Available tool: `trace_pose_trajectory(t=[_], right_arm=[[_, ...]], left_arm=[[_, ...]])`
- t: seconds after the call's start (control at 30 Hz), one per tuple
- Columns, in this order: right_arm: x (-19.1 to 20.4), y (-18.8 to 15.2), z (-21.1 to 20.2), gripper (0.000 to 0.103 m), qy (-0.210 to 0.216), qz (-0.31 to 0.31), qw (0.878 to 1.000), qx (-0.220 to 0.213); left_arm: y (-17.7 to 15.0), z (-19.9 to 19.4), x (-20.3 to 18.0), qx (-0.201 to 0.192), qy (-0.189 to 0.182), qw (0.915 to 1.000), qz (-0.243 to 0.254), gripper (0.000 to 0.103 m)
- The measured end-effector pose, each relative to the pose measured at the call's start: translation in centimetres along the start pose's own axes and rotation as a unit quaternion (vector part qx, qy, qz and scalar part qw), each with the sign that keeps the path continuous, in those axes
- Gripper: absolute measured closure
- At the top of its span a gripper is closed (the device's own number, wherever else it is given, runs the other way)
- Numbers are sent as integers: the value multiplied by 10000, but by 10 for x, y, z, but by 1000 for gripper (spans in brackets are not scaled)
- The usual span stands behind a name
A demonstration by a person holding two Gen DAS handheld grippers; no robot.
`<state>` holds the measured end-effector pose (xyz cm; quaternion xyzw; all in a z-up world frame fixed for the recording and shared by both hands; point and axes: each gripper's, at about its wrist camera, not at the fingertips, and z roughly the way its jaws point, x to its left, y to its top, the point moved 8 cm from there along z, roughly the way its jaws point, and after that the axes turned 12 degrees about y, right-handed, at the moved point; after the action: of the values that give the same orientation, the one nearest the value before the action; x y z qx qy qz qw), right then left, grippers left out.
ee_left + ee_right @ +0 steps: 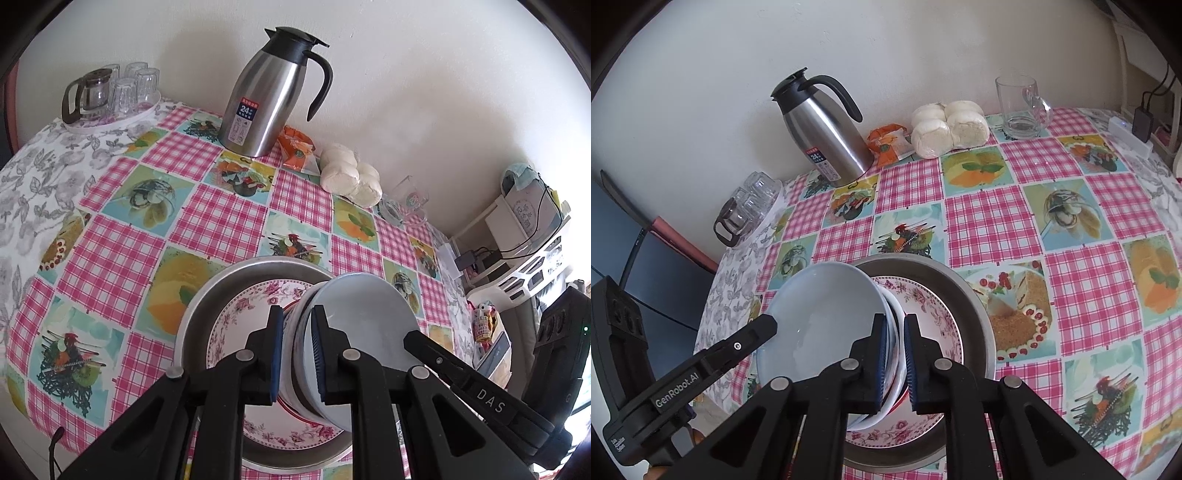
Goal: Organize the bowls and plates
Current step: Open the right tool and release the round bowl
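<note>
A stack of dishes stands tilted on edge: a pale blue plate [369, 317] [823, 314] against white bowls [293, 332] with a red rim. Under it lies a floral plate [240, 325] [938, 321] inside a steel basin [207, 295] [971, 295]. My left gripper [297, 314] is shut across the stack's near edge. My right gripper [894, 321] is shut on the stack's rims from the other side. One right-gripper finger [443, 363] lies on the blue plate's face. A left-gripper finger [753, 336] shows beside the plate.
At the wall stand a steel thermos jug [266, 99] [823, 136], an orange packet [295, 147], bagged white buns [351, 177] [949, 125] and a glass mug [1019, 107]. A tray of glasses [110, 96] sits at the far left corner. Shelves [517, 229] stand past the table's right edge.
</note>
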<state>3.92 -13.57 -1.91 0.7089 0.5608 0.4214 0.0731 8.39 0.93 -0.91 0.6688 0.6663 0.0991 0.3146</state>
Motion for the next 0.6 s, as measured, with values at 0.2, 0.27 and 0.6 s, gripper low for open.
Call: trace_pose_trajectory(t=[0.2, 0.27, 0.6], right_arm=[[2, 2, -9, 70, -243, -225, 9994, -97], [2, 3, -10, 59, -340, -311, 9989, -117], [2, -2, -9, 24, -505, -525, 9973, -98]], left_arm=[[1, -5, 7, -127, 191, 9997, -78, 62], [2, -7, 10, -180, 315, 9993, -98, 54], [-5, -3, 35, -235, 988, 9945, -257, 17]])
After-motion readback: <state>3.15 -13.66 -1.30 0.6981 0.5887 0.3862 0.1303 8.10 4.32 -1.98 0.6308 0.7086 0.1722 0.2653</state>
